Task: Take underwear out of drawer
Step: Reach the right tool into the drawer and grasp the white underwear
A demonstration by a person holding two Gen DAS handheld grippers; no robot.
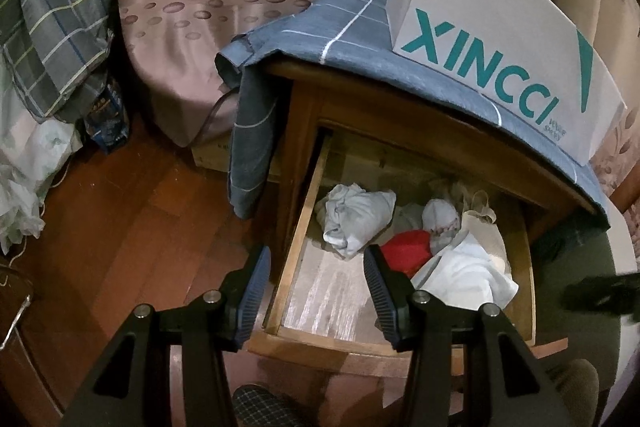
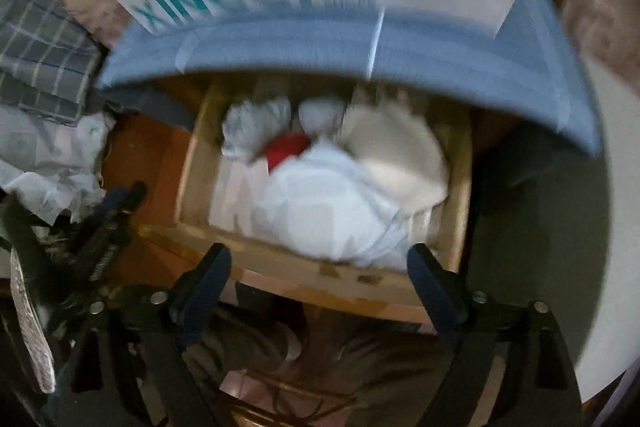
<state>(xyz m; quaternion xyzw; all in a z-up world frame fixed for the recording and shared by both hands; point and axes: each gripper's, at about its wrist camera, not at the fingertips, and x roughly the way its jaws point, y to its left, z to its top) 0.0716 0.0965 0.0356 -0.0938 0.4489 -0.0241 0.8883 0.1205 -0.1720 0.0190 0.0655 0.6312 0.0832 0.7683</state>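
Wooden drawer (image 1: 404,343) open — crumpled white underwear (image 1: 468,275) (soft folds) inside.

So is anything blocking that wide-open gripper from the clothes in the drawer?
Nothing visible. The drawer is pulled out, and the white garment lies uncovered just past the open right gripper.

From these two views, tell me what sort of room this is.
Most likely a bedroom: a bed draped in patterned sheeting, a plaid pillow, and a wooden nightstand whose open drawer holds bundled clothing.
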